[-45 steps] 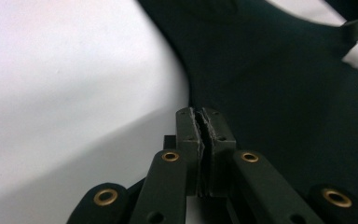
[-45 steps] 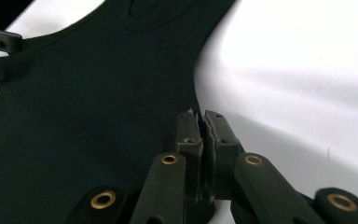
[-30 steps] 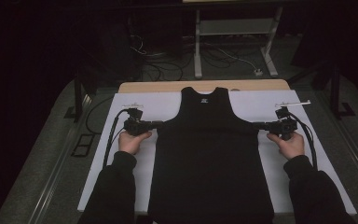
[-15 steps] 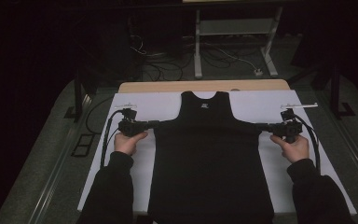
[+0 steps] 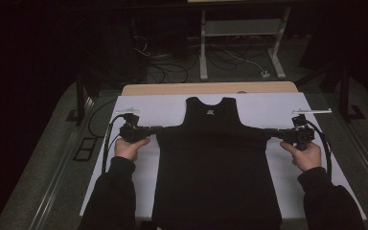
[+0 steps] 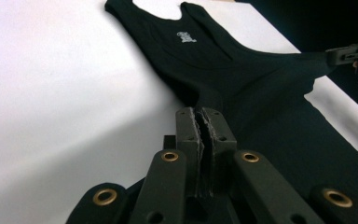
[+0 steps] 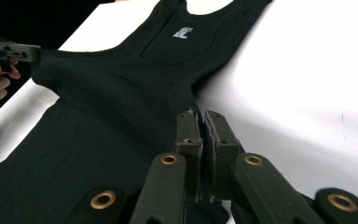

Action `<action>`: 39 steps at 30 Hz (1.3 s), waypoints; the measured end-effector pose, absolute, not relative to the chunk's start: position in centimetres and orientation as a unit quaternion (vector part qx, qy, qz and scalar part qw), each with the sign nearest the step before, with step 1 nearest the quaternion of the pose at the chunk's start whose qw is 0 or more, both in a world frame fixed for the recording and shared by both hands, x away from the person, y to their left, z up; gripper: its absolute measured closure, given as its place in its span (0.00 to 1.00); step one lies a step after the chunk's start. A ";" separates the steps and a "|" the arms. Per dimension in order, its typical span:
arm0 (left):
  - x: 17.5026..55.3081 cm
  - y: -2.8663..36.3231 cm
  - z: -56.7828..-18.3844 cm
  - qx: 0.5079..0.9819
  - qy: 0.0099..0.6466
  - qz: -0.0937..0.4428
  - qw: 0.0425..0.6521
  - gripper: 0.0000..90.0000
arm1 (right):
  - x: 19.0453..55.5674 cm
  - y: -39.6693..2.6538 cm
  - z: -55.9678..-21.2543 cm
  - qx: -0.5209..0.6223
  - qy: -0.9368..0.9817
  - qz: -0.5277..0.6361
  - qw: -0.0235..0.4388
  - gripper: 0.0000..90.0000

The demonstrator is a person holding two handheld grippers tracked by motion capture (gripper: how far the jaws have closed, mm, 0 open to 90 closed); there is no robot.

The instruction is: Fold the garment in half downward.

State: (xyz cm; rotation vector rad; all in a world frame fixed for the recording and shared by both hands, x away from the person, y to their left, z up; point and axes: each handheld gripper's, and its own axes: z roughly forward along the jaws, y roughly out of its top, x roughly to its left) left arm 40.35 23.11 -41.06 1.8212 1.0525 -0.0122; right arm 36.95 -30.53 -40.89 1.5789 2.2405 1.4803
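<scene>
A black tank top (image 5: 215,163) with a small white neck label lies flat on the white-covered table (image 5: 278,110), neck towards the far edge. My left gripper (image 5: 159,129) is shut on the fabric at its left underarm corner, and my right gripper (image 5: 268,132) is shut on the right underarm corner. The cloth is drawn taut between them. In the left gripper view the jaws (image 6: 203,112) pinch the tank top (image 6: 223,70), with the other gripper (image 6: 349,53) far off at right. The right gripper view shows its jaws (image 7: 201,114) closed on the tank top (image 7: 121,93), with the other gripper (image 7: 14,51) at left.
The table's bare wooden edge (image 5: 211,88) runs along the far side. Beyond it stands a metal frame (image 5: 239,43) amid loose floor cables (image 5: 172,62). White surface lies bare on both sides of the garment. A floor socket (image 5: 84,148) sits left of the table.
My right gripper has moved slightly outward to the right with its corner of the tank top, pulling the chest wider. The left gripper has hardly moved.
</scene>
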 end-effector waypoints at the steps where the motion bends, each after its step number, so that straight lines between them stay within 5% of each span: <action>1: 40.2 23.1 -41.0 0.751 0.434 -0.006 0.498 0.94 | 36.8 -30.5 -40.9 0.507 0.720 0.474 0.012 0.93; 39: 36.8 23.3 -42.1 0.779 0.424 -0.042 0.459 0.94 | 33.5 -30.7 -42.1 0.518 0.732 0.441 -0.033 0.93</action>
